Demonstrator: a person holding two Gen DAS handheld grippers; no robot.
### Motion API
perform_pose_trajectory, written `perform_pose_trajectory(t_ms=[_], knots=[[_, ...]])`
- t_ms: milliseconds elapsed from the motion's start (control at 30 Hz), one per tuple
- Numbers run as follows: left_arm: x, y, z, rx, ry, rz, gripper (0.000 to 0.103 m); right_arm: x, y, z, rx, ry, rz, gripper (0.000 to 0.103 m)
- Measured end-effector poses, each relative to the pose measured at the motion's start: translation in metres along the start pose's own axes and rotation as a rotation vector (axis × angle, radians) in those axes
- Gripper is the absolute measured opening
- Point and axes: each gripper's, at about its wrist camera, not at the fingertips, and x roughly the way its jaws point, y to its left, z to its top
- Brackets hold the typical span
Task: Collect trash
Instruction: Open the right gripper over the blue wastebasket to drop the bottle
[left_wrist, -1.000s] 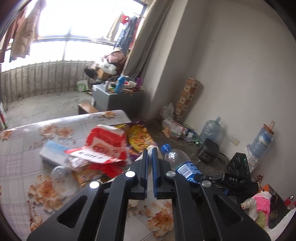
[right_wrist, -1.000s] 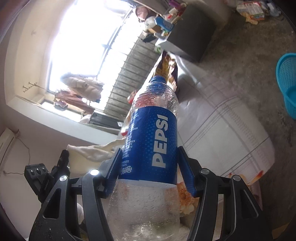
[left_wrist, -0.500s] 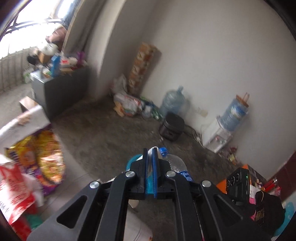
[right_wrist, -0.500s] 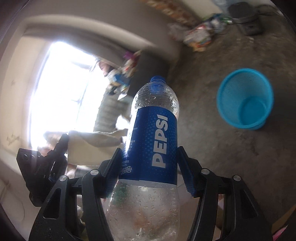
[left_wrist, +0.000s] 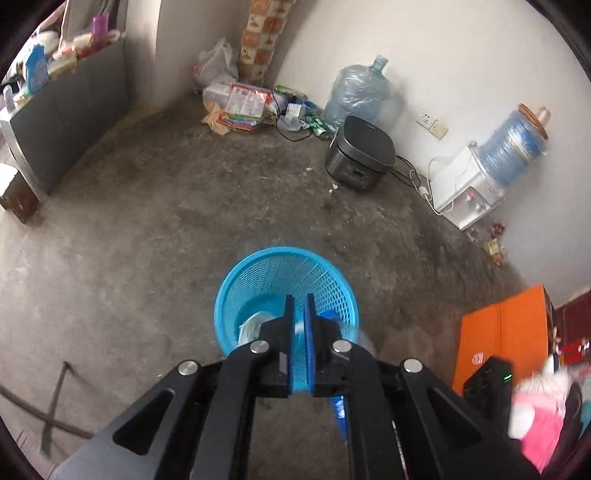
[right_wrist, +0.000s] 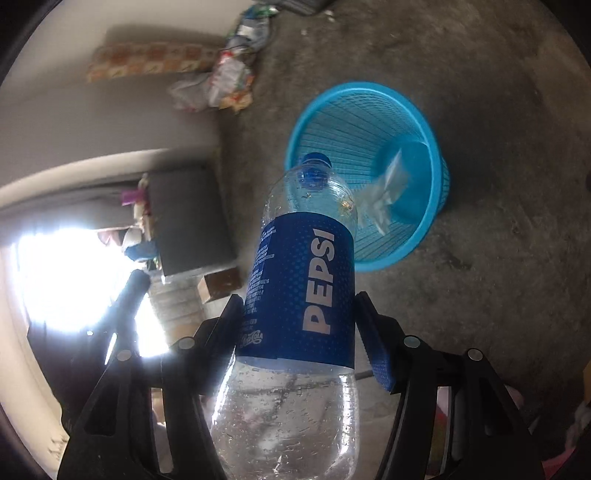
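A blue mesh waste basket (left_wrist: 229, 295) stands on the concrete floor. My left gripper (left_wrist: 300, 297) hangs right over its mouth, pointing steeply down. Its jaws are opening a narrow slit, with only basket mesh showing through the gap. A crumpled clear plastic wrapper (left_wrist: 251, 326) lies inside the basket; the right wrist view shows this wrapper (right_wrist: 384, 199) blurred against the basket (right_wrist: 295, 140). My right gripper (right_wrist: 297, 297) is shut on an empty Pepsi bottle (right_wrist: 306, 280) at its blue label. The bottle's blue cap points at the basket's near rim.
Along the wall stand a black rice cooker (left_wrist: 360, 158), a large water jug (left_wrist: 360, 92) and a white water dispenser (left_wrist: 465, 192). A heap of bags and wrappers (left_wrist: 240, 107) fills the corner. A grey cabinet (left_wrist: 66, 114) is at left, an orange box (left_wrist: 506, 339) at right.
Both views swung from the littered table down to the floor and the blue basket. The left jaws' slit widened slightly and the clear wrapper now shows inside the basket. The bottle stays gripped.
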Motion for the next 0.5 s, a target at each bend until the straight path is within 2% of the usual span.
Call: perform_pose_trajectory(t_ms=[100, 200, 333, 400, 500], knots=[[0.013, 0.003, 0.004, -0.014, 0.027, 0.051, 0.009, 0.025, -0.016, 0.020, 0.059, 0.017, -0.048, 0.060], [-0.006, 0.008, -0.004, -0.014, 0.008, 0.041, 0.014, 0.046, -0.028, 0.034, 0.094, 0.020, -0.087, 0.065], [-0.061, 0.004, -0.018, 0.042, -0.043, 0.051, 0.026, 0.080, -0.057, 0.048, 0.213, 0.027, -0.095, 0.069], [-0.097, 0.001, -0.028, 0.075, -0.084, 0.050, 0.035, 0.089, -0.063, 0.047, 0.259, 0.017, -0.112, 0.069], [-0.149, 0.000, -0.046, 0.094, -0.152, 0.045, 0.045, 0.098, -0.060, 0.043, 0.247, 0.026, -0.084, 0.069]])
